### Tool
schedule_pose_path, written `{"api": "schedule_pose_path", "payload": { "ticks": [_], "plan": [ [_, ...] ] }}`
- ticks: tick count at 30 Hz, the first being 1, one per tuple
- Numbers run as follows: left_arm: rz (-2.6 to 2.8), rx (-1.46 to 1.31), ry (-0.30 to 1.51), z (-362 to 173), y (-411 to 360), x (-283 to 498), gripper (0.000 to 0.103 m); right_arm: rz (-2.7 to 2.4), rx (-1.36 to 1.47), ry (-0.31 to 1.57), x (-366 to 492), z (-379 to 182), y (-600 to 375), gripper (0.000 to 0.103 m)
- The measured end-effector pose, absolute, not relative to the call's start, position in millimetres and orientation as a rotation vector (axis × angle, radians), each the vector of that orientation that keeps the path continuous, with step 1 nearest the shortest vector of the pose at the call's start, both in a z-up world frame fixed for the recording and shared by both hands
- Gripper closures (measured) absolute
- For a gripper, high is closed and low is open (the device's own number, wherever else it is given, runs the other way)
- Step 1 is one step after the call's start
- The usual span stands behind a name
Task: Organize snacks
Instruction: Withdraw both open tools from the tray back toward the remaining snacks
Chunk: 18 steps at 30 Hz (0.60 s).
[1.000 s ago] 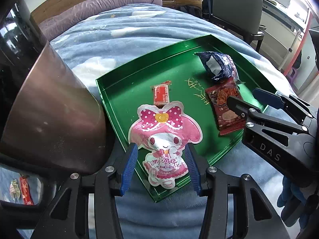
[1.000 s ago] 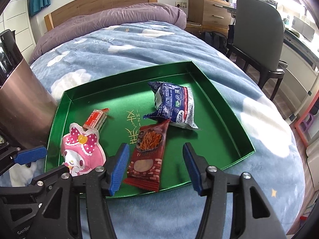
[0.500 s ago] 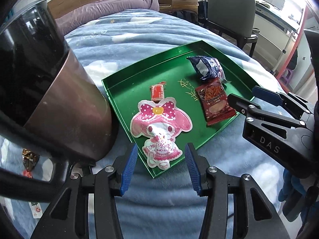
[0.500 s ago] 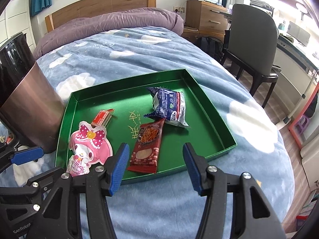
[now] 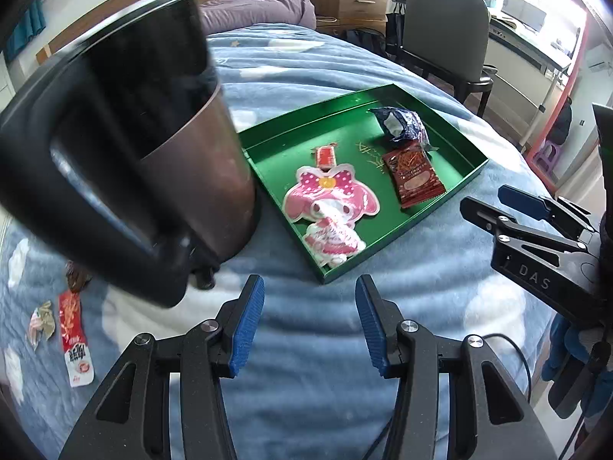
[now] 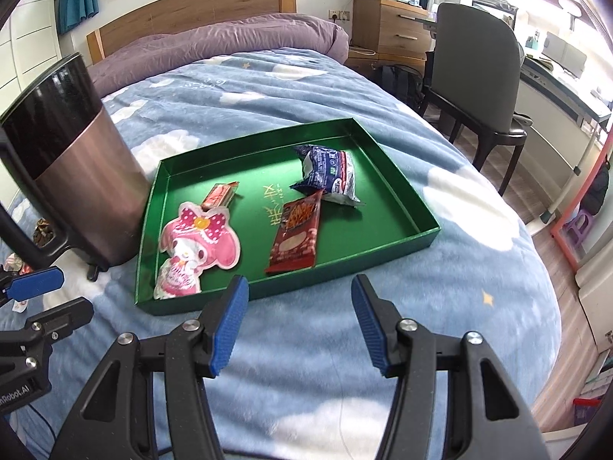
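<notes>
Landmark: green tray lying on the cloud-print blanket; all places below are given against it.
Left gripper: hovering just off the tray's near corner, jaws standing partway apart, nothing between the blue pads.
Right gripper: hanging over the blanket just short of the tray's near rim, jaws standing wide, carrying nothing.
Pink character pouch: lying flat in the tray's near-left part, its foot riding up against the near rim. Looking light, glossy, likely slippery; the raised foot edge is probably the easiest pinch.
Red-brown snack packet: lying mid-tray, flat and thin. Crushable contents, I'm guessing; better nipped at the sealed end.
Blue-white bag: sitting in the far-right part, puffy, crinkled, soft; crimped top looks grippable.
Small red bar: resting in the far-left part, firm-looking, narrow.
Metal bin: standing left of the tray, just beside its wall.
Loose wrappers: lying beyond the bin, well apart from the tray, flimsy and flat on plush.
</notes>
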<state>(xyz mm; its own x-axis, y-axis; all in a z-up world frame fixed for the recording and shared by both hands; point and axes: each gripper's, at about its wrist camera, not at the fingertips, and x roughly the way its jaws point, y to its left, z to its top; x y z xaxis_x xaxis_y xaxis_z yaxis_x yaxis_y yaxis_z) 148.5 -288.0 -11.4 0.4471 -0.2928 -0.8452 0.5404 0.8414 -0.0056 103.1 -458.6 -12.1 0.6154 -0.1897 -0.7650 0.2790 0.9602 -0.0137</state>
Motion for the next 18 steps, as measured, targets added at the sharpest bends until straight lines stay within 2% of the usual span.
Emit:
{"api": "schedule_pose_path", "payload": {
  "ticks": [18],
  "plan": [
    [-0.424, 0.218, 0.983, -7, -189, 110, 0.059, -0.200, 0.124, 0.868, 44, 4, -394, 0.014]
  ]
}}
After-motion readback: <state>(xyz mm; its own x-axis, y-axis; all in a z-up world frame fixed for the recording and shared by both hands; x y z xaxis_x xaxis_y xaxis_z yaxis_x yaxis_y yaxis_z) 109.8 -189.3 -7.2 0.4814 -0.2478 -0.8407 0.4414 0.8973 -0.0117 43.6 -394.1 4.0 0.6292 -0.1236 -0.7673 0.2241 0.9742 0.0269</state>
